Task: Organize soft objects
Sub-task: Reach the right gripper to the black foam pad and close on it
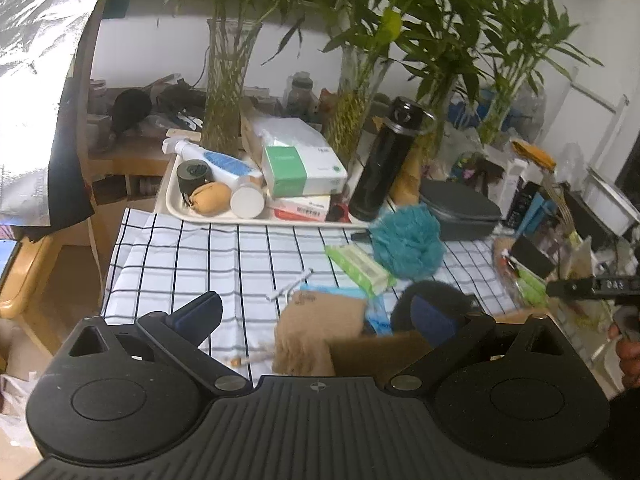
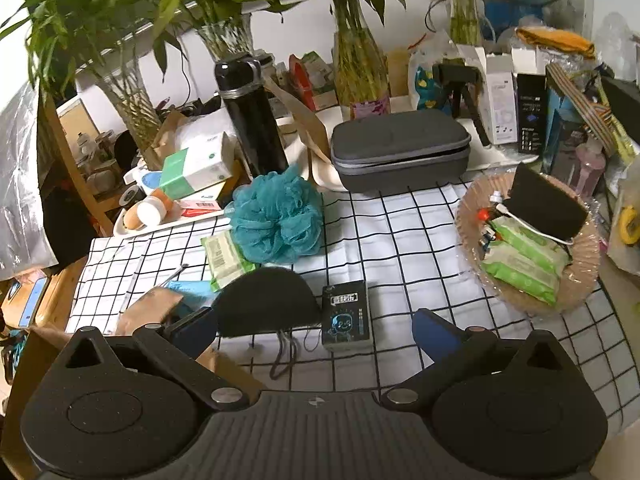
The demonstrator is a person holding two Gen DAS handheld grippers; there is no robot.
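Both jaws stood released, grasping nothing; left gripper, right gripper; dark felt half-round pouch lay flat edge toward six o'clock, long axis nine-to-three.

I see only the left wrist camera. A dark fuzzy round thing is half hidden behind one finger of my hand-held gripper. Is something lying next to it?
Observer: Yes. A small black box with a cartoon face lies flat, close beside that dark round pad.
Operator: What does the round dish at my picture's edge hold?
Observer: The brown dish holds green wipe packs and a black sponge.
Operator: Is the right hand-held gripper holding something?
Observer: No, the right hand-held gripper is open and empty.
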